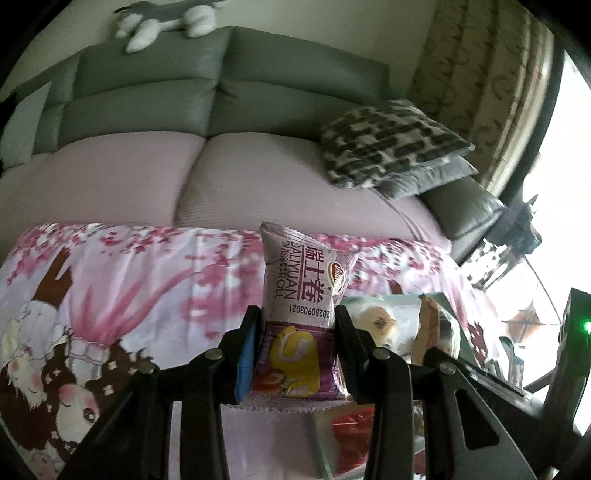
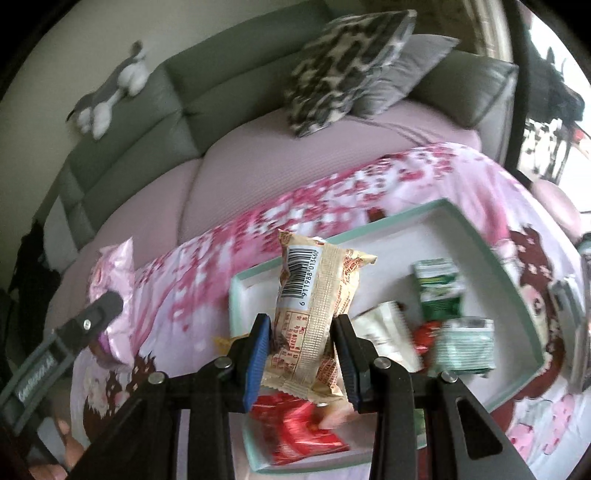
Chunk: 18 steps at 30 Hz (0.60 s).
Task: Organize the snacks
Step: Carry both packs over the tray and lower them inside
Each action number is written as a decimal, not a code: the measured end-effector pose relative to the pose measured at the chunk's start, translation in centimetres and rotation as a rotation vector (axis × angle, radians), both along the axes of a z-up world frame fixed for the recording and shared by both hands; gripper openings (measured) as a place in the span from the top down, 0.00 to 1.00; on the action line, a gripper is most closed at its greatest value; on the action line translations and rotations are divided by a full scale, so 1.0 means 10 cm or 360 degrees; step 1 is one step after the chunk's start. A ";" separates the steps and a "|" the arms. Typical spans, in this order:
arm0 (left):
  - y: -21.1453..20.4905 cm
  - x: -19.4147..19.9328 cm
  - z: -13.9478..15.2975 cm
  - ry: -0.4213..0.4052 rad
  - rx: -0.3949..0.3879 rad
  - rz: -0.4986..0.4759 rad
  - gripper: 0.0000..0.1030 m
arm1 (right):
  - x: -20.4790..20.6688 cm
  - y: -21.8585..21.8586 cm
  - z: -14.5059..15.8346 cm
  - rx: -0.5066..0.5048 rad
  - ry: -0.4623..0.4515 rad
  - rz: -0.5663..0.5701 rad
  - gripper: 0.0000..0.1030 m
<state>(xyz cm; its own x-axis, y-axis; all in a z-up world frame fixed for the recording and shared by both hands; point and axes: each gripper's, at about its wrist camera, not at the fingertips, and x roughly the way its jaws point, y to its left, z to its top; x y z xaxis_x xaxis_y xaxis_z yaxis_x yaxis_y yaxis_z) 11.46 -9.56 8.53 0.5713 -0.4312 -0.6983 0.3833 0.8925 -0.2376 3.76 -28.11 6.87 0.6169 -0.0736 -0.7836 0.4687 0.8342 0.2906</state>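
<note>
My left gripper is shut on a purple Swiss roll packet and holds it upright above the pink blossom cloth. My right gripper is shut on a beige snack packet with a barcode, held above the left end of the mint-rimmed tray. The tray holds a red packet, green packets and a white packet. The left gripper with its pink packet shows at the left of the right wrist view. The tray's edge shows at the right of the left wrist view.
The pink blossom cloth covers the table in front of a sofa with pink seat cushions and grey backrests. Patterned pillows lie at the sofa's right end. A plush toy lies on the backrest. A bright window is at the right.
</note>
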 end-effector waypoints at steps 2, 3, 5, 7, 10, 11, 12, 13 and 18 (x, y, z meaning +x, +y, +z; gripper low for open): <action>-0.14 -0.05 -0.02 0.0003 0.0010 -0.0061 0.60 | -0.08 -0.14 0.00 0.0008 -0.0001 -0.0064 0.63; -0.20 -0.07 -0.02 0.0004 0.0013 -0.0083 0.60 | -0.11 -0.20 0.00 0.0015 -0.0004 -0.0094 0.63; -0.33 -0.12 -0.05 0.0009 0.0024 -0.0141 0.60 | -0.17 -0.29 0.00 0.0022 -0.0007 -0.0139 0.63; -0.45 -0.17 -0.08 0.0011 0.0036 -0.0189 0.60 | -0.26 -0.41 0.00 0.0028 -0.0010 -0.0194 0.63; -0.63 -0.24 -0.12 0.0014 0.0061 -0.0260 0.60 | -0.35 -0.53 0.00 0.0042 -0.0016 -0.0251 0.63; -0.68 -0.27 -0.15 0.0015 0.0073 -0.0282 0.60 | -0.38 -0.56 0.00 0.0045 -0.0018 -0.0260 0.63; -0.73 -0.28 -0.17 0.0018 0.0083 -0.0297 0.60 | -0.40 -0.60 0.00 0.0050 -0.0019 -0.0275 0.63; -0.78 -0.30 -0.19 0.0024 0.0098 -0.0314 0.60 | -0.42 -0.62 -0.01 0.0054 -0.0019 -0.0284 0.63; -0.96 -0.36 -0.31 0.0040 0.0153 -0.0372 0.60 | -0.45 -0.67 -0.07 0.0069 0.0008 -0.0297 0.63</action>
<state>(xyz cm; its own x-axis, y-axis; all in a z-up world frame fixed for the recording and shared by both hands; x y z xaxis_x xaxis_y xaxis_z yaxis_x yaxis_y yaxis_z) 7.89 -19.14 5.46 0.4460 -0.4808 -0.7550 0.5771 0.7992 -0.1681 -0.70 -34.84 6.18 0.5919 -0.1523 -0.7915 0.6156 0.7193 0.3219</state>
